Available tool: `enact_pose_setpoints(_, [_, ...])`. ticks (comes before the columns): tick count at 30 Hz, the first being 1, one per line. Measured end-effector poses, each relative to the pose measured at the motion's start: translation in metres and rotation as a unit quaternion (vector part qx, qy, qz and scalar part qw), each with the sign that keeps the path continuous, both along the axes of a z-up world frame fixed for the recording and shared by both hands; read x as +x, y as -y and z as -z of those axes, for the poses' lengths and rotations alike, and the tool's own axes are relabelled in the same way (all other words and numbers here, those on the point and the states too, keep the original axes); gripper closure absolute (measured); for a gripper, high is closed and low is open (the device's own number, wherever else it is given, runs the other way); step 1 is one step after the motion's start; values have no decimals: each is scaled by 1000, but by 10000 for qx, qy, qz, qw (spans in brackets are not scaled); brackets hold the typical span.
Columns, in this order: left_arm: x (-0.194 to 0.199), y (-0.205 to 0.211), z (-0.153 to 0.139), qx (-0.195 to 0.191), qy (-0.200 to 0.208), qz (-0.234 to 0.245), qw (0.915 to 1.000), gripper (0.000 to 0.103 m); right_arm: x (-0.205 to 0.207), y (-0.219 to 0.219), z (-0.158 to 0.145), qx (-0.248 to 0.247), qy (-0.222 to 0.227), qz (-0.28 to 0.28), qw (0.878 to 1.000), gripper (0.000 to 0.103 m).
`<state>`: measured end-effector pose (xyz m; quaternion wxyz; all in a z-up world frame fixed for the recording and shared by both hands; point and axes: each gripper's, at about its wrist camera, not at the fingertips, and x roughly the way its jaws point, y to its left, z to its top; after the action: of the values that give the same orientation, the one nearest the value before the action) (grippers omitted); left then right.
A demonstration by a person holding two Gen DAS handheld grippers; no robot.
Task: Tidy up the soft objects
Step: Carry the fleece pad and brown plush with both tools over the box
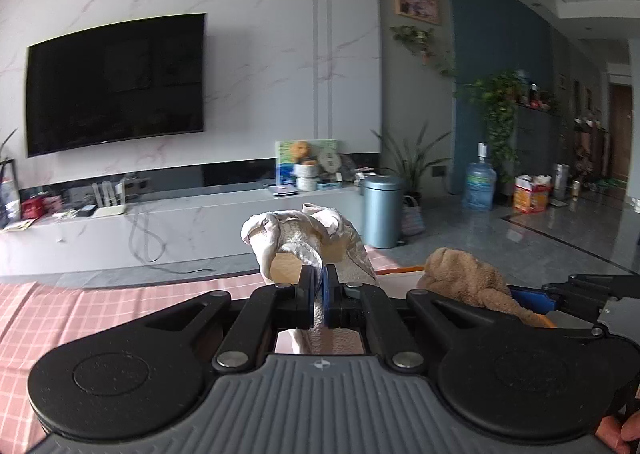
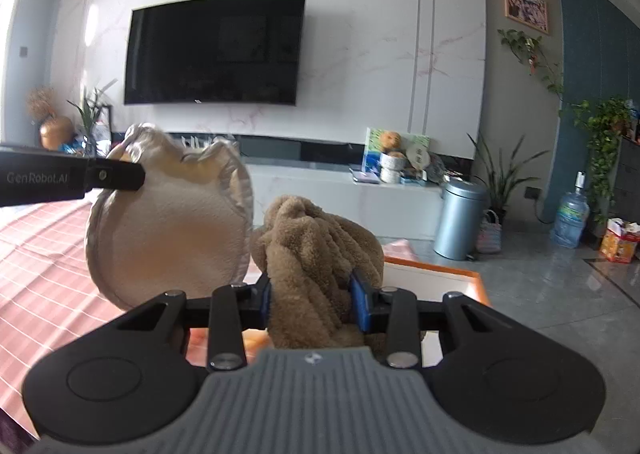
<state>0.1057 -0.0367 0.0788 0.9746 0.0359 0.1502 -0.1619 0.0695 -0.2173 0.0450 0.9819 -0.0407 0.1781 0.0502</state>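
Cream plush piece (image 1: 304,242): pinched by its edge in left gripper (image 1: 319,286), lifted clear above the checked cloth (image 1: 60,314). Brown plush (image 2: 316,266): clamped in right gripper (image 2: 316,300) alongside, likely for carrying.

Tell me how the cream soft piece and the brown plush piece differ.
The cream piece is pale, flat and rounded with a puckered rim; the brown piece is tan, fuzzy and bunched into folds. The cream piece is pinched by a thin edge in the left tongs, nearly shut; the brown piece fills the right tongs, which stand wider. Both are held up above the pink checked cloth.
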Motion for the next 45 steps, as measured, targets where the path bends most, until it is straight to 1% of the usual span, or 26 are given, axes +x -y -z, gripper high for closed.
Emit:
enact_pose_setpoints(3, [13,26,2,54,-82,312,9995,99,6,23,-1,-195,-183,52,9996,66])
enact_pose_setpoints(7, [31,60,9,278,-179,627,9975,99,19,47,3,-590,-424,144,9973,66])
enact_pose_setpoints(12, [53,97,22,661,-321,845,9937,99,44,73,15,-699,-1052,166,9918,66])
enact_pose_setpoints(16, [69,118,36,972,-437,969,9896,99,61,80,26,-817,-1348,58,9875,66])
enact_pose_setpoints(18, [75,126,43,1125,-454,1020,9874,99,69,78,29,-977,-1434,-17,9848,66])
enact_pose_setpoints(20, [78,132,50,1283,-451,1073,9849,99,79,76,32,-1092,-1553,-112,9817,66])
enact_pose_setpoints(23, [84,136,60,1389,-583,1143,9820,99,91,74,40,-1175,-1780,-169,9768,66])
enact_pose_setpoints(28, [95,141,75,1596,-707,1176,9776,99,113,82,46,-988,-2144,-81,9717,66])
enact_pose_setpoints(35, [108,150,90,1877,-828,1228,9710,99,137,79,65,-1054,-2638,-138,9587,65])
enact_pose_setpoints(40, [113,155,95,2124,-835,1105,9673,97,141,73,74,-1212,-2714,-182,9546,60])
enact_pose_setpoints(42, [115,154,96,2175,-844,1067,9665,94,143,73,77,-1257,-2744,-203,9532,56])
enact_pose_setpoints(44, [116,152,97,2212,-817,1072,9659,89,144,73,78,-1263,-2757,-214,9527,55])
enact_pose_setpoints(45, [118,153,97,2245,-809,1071,9652,89,146,74,78,-1274,-2756,-218,9525,55])
